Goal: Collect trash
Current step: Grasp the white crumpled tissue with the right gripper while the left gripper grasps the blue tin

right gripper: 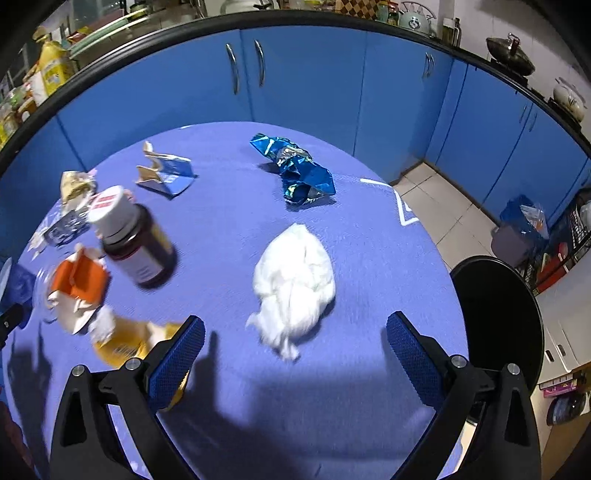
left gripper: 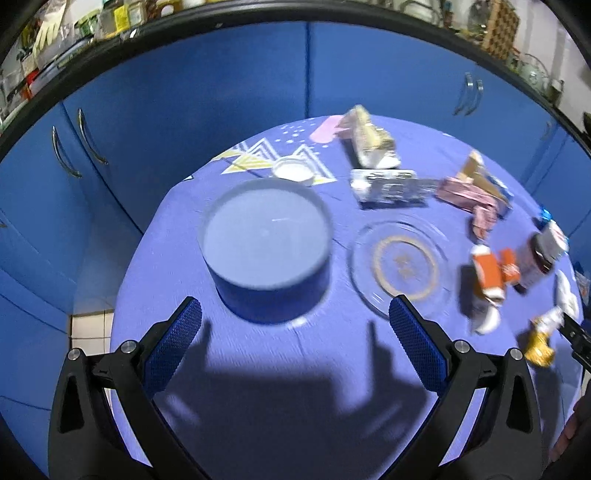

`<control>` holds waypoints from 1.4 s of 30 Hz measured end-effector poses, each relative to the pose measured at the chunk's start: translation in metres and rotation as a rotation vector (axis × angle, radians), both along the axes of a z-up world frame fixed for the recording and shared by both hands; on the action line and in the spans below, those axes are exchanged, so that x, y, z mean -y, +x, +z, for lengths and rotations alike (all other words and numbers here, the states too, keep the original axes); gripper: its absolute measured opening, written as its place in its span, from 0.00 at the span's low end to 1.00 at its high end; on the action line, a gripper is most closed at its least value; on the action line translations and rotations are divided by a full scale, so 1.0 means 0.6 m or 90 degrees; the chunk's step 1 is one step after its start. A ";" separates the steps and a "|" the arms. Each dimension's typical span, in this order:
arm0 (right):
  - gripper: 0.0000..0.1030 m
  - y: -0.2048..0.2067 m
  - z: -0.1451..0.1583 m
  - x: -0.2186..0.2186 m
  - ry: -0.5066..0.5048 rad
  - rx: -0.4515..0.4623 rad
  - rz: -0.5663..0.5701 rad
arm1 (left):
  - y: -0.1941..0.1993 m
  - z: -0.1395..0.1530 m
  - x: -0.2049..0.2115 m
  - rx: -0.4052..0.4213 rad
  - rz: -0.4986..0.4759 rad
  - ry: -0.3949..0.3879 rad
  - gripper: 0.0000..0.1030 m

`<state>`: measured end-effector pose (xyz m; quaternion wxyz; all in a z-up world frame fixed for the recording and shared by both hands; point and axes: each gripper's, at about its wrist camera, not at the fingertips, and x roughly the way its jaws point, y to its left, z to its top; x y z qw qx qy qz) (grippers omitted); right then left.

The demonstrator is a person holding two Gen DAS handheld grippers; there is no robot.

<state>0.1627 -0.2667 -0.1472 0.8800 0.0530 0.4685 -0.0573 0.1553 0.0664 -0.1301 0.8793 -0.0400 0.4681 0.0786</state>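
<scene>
My right tongs [right gripper: 295, 341] are spread above a soft crumpled white tissue ball [right gripper: 293, 282] on the round blue-clothed table [right gripper: 229, 229]. My left tongs [left gripper: 295, 325], also spread, face a smooth blue round tub [left gripper: 266, 251].

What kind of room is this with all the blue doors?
Most likely a home kitchen. Glossy blue cabinet doors with metal handles curve around a round table under a purple cloth, a dark lidded pot sits on the black-edged countertop, and jars and food packets crowd the counter.
</scene>
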 end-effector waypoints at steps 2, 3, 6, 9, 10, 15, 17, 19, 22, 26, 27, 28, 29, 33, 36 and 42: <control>0.93 0.014 -0.005 0.000 -0.002 -0.004 0.001 | 0.014 -0.008 -0.011 -0.005 0.009 -0.004 0.97; 0.93 0.018 -0.006 -0.001 -0.004 -0.004 0.003 | 0.023 -0.014 -0.017 -0.009 0.014 -0.007 0.97; 0.93 0.035 -0.008 -0.009 -0.022 0.001 0.013 | 0.039 -0.020 -0.027 -0.012 0.020 -0.012 0.97; 0.90 0.043 -0.008 -0.015 -0.035 0.013 0.024 | 0.047 -0.020 -0.032 -0.005 0.022 -0.016 0.96; 0.81 0.043 -0.008 -0.018 -0.037 0.015 0.028 | 0.048 -0.020 -0.032 -0.001 0.025 -0.009 0.93; 0.33 0.046 0.003 -0.037 -0.066 0.031 0.051 | 0.047 -0.018 -0.030 0.009 0.028 -0.013 0.76; 0.25 0.045 0.006 -0.042 -0.074 0.033 0.057 | 0.042 -0.014 -0.027 0.020 0.028 -0.013 0.76; 0.21 0.041 0.011 -0.036 -0.059 0.037 0.054 | 0.032 -0.006 -0.021 0.035 0.027 0.000 0.76; 0.19 0.032 0.020 -0.026 -0.036 0.042 0.052 | 0.018 0.014 -0.005 0.057 0.022 0.026 0.76; 0.18 0.008 0.034 -0.018 -0.026 0.056 0.056 | -0.002 0.042 0.017 0.082 0.006 0.022 0.76; 0.18 0.002 0.035 -0.015 -0.025 0.059 0.057 | -0.004 0.048 0.025 0.086 0.001 0.021 0.76; 0.18 -0.007 0.042 -0.011 -0.024 0.065 0.058 | -0.009 0.054 0.034 0.091 -0.007 0.019 0.76; 0.18 -0.014 0.044 -0.009 -0.024 0.068 0.057 | -0.013 0.059 0.043 0.095 -0.016 0.017 0.76; 0.18 -0.043 0.067 0.010 -0.031 0.087 0.050 | -0.023 0.074 0.088 0.108 -0.054 0.014 0.76; 0.18 -0.065 0.086 0.037 -0.037 0.105 0.033 | -0.036 0.086 0.125 0.118 -0.083 0.014 0.76; 0.18 -0.100 0.097 0.099 -0.044 0.117 -0.009 | -0.049 0.108 0.216 0.137 -0.154 0.015 0.76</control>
